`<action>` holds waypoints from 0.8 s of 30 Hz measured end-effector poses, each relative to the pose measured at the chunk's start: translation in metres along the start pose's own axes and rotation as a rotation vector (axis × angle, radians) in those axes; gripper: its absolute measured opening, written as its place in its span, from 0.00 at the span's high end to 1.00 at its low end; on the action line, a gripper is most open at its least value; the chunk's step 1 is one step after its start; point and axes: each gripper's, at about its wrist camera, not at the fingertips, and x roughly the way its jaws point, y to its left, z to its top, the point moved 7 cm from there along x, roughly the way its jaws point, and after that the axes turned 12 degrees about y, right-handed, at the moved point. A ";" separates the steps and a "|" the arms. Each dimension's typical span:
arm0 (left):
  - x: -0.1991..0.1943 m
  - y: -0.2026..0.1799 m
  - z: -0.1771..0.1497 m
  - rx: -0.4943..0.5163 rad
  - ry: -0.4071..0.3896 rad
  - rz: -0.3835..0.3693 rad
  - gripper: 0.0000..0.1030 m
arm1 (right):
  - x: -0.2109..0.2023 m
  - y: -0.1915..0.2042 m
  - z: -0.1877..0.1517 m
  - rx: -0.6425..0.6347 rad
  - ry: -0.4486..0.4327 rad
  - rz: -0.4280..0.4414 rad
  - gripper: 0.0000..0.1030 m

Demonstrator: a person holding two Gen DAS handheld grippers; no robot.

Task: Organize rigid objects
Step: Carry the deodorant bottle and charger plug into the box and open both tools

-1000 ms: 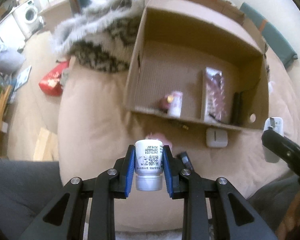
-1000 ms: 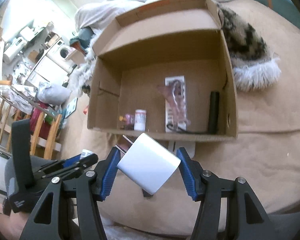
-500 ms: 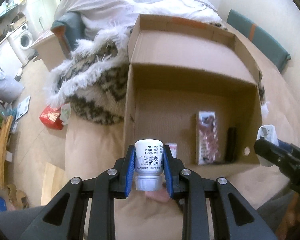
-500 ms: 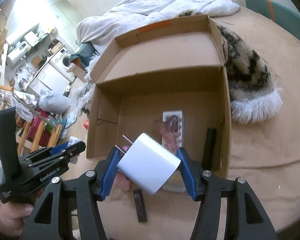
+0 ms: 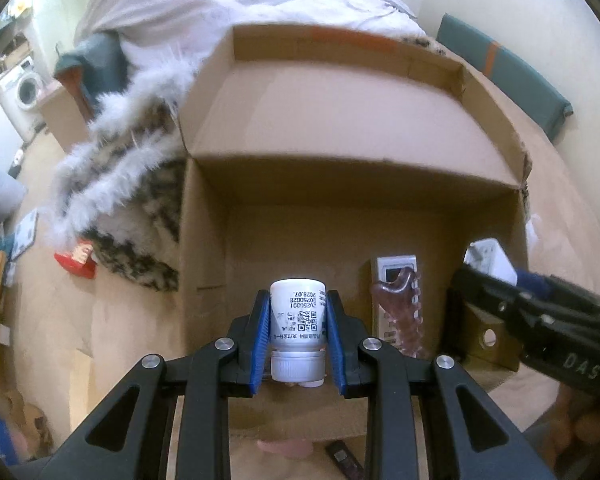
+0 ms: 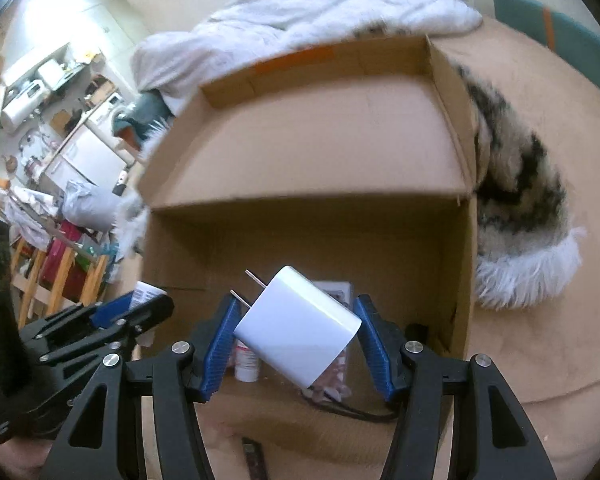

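Both grippers have advanced from the bed's edge to above the cardboard box (image 5: 340,128), so both deliveries appear imminent. The left gripper (image 5: 298,334) is clamped on a white bottle (image 5: 298,320), cap toward the camera. The right gripper (image 6: 298,334) grasps a white charger (image 6: 298,332), tilted, prongs upper-left, over the box floor.

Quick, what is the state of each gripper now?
Left gripper: closed on the white bottle.
Right gripper: closed on the white charger.
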 end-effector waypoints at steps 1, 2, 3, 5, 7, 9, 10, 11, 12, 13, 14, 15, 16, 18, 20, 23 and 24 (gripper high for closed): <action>0.007 0.001 -0.001 -0.012 0.015 -0.006 0.77 | 0.005 -0.003 -0.001 0.008 0.013 -0.005 0.40; 0.011 0.002 -0.001 -0.022 0.025 -0.010 0.77 | 0.009 -0.005 -0.002 0.016 0.023 -0.010 0.40; 0.015 0.003 -0.001 -0.031 0.033 -0.017 0.77 | 0.011 -0.005 -0.002 0.016 0.026 -0.008 0.40; 0.021 0.002 0.001 -0.033 0.043 -0.022 0.77 | 0.014 -0.004 -0.003 0.011 0.032 -0.007 0.40; 0.026 0.002 0.001 -0.037 0.050 -0.016 0.77 | 0.019 -0.006 -0.002 0.011 0.046 -0.010 0.40; 0.032 0.003 0.000 -0.051 0.070 -0.022 0.77 | 0.027 -0.007 -0.003 0.011 0.070 -0.026 0.40; 0.034 0.002 0.000 -0.054 0.074 -0.021 0.77 | 0.030 -0.008 -0.002 0.010 0.081 -0.035 0.40; 0.037 0.002 0.000 -0.056 0.079 -0.017 0.77 | 0.035 -0.008 -0.002 0.010 0.096 -0.049 0.40; 0.039 0.002 -0.001 -0.054 0.082 -0.008 0.77 | 0.038 -0.010 -0.003 0.012 0.106 -0.057 0.40; 0.042 0.002 -0.002 -0.049 0.086 0.003 0.77 | 0.041 -0.010 -0.004 0.011 0.118 -0.066 0.40; 0.044 0.002 -0.002 -0.044 0.089 0.009 0.77 | 0.044 -0.010 -0.004 0.009 0.124 -0.074 0.40; 0.047 0.002 -0.003 -0.041 0.093 0.013 0.77 | 0.046 -0.009 -0.004 0.006 0.131 -0.084 0.40; 0.049 0.002 -0.004 -0.040 0.096 0.018 0.77 | 0.049 -0.009 -0.004 0.001 0.139 -0.094 0.40; 0.053 0.003 -0.006 -0.040 0.099 0.029 0.77 | 0.055 -0.010 -0.004 -0.002 0.155 -0.117 0.40; 0.057 0.004 -0.008 -0.044 0.107 0.035 0.77 | 0.059 -0.010 -0.005 0.002 0.170 -0.126 0.40; 0.060 0.005 -0.010 -0.050 0.116 0.035 0.77 | 0.063 -0.010 -0.006 0.008 0.186 -0.133 0.40; 0.060 0.003 -0.011 -0.045 0.116 0.035 0.77 | 0.064 -0.011 -0.006 0.009 0.189 -0.137 0.40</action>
